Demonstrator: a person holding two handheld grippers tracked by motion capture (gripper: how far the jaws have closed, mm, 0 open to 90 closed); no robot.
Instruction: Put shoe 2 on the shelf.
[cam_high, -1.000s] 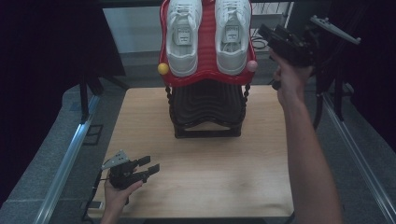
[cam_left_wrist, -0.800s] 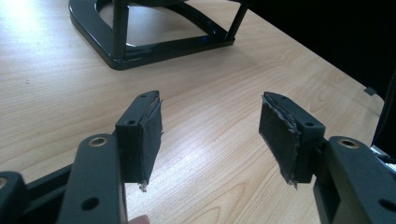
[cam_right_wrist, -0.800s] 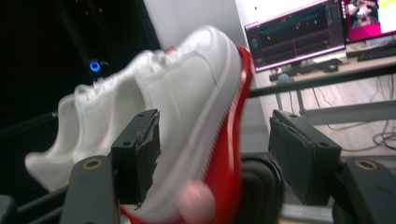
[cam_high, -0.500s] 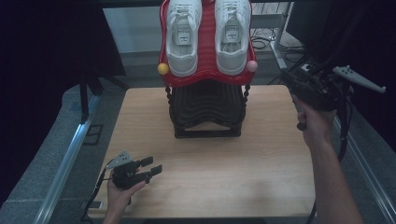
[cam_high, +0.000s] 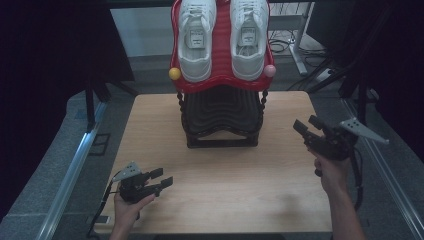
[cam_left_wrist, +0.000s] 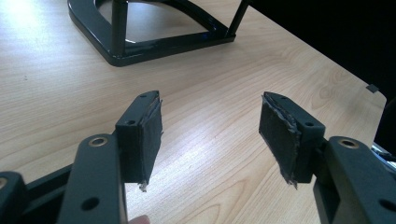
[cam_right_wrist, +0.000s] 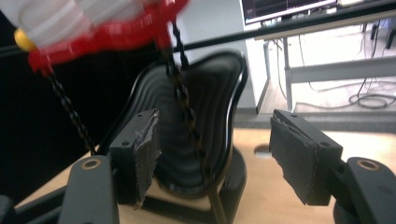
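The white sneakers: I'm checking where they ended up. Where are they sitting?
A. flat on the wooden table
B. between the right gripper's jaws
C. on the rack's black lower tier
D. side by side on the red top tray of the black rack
D: the white sneakers lie side by side on the red top tray of the black rack.

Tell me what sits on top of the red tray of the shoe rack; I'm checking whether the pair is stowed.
Two white sneakers lie side by side on the red tray, toes toward the camera. Their heels run out of frame, and the tray surface beneath them is covered.
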